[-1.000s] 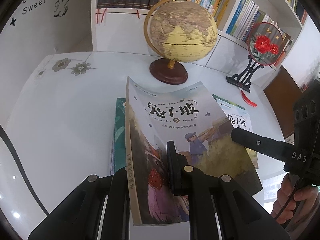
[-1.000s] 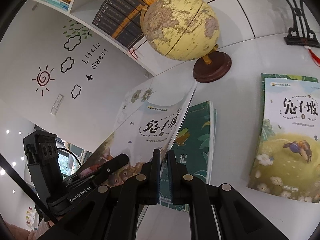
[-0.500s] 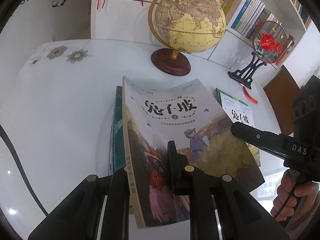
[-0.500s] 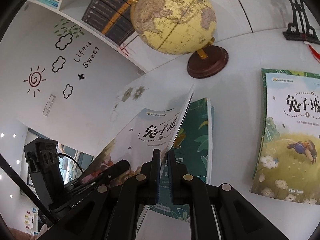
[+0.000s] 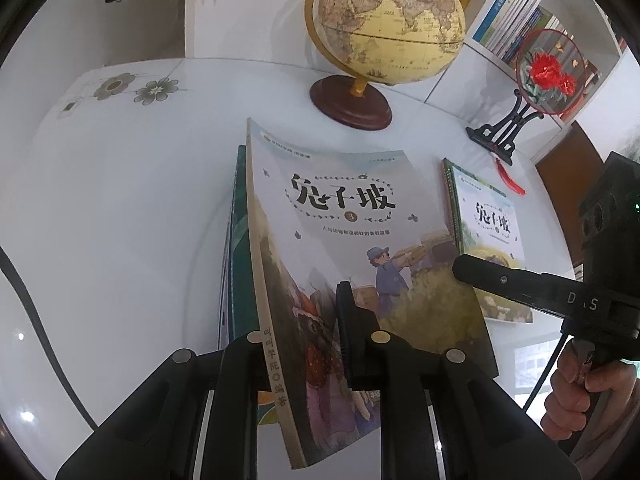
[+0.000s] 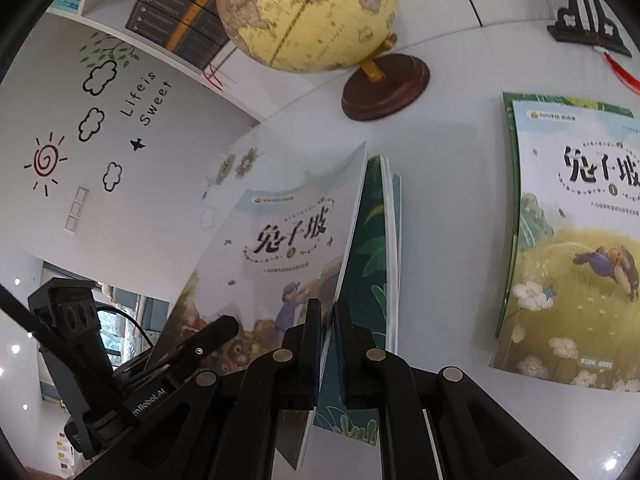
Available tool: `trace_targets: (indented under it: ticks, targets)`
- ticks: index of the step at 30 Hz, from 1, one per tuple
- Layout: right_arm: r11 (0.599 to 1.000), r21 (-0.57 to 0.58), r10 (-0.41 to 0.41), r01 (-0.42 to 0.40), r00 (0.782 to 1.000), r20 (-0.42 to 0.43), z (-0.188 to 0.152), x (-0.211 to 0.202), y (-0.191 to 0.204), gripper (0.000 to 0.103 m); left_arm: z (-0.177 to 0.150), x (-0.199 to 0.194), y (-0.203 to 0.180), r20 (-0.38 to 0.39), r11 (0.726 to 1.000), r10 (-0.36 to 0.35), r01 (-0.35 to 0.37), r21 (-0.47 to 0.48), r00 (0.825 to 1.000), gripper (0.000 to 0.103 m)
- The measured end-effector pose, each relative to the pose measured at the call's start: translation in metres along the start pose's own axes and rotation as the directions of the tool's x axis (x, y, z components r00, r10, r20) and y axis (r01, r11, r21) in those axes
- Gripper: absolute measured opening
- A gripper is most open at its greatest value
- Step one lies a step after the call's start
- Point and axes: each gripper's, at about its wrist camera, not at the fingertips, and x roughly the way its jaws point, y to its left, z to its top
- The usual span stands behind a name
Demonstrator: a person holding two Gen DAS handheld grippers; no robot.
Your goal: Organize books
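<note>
The book with a "3" on its pale cover [image 5: 340,216] hangs tilted above the white table [image 5: 120,220], carried by both grippers. My left gripper [image 5: 292,320] is shut on its near end by the spine, one finger under the cover. My right gripper [image 6: 328,312] is shut on the book's [image 6: 280,240] opposite long edge. Each gripper shows in the other view: the right gripper [image 5: 464,270] at the cover's right edge, the left gripper [image 6: 216,332] at lower left. Right below lies a dark green book [image 5: 236,260], also in the right wrist view as a green book [image 6: 368,256].
A second pale-covered book marked "1" [image 6: 580,240] lies on a green one to the right [image 5: 488,232]. A globe on a dark wooden base [image 5: 384,20] stands behind, a red-flowered fan on a black stand [image 5: 548,72] at back right. Bookshelves line the wall.
Both grippers have sunk with the book, bringing it lower over the green book. The grip on it looks the same.
</note>
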Motion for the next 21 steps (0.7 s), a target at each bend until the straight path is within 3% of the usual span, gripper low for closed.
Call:
trace_targets:
  ticks: [12,17,21]
  targets:
    - [0.999,0.028,-0.028,0.029,0.999,-0.018,-0.004,0.007,-0.004,0.007,-0.004,0.010,0.004,-0.073,0.999,0.037,-0.038,-0.005,0.997,0.033]
    - [0.999,0.034,-0.023,0.023,1.000,-0.017,-0.004,0.008,-0.004,0.006,-0.006,0.015,0.008,-0.101,0.992,0.123,-0.121,0.019,0.987,0.035]
    - [0.999,0.024,-0.041,0.041,0.999,0.000,-0.001,0.005,-0.002,0.006,-0.010,0.015,0.010,-0.116,0.993,0.115,-0.113,0.025,0.987,0.039]
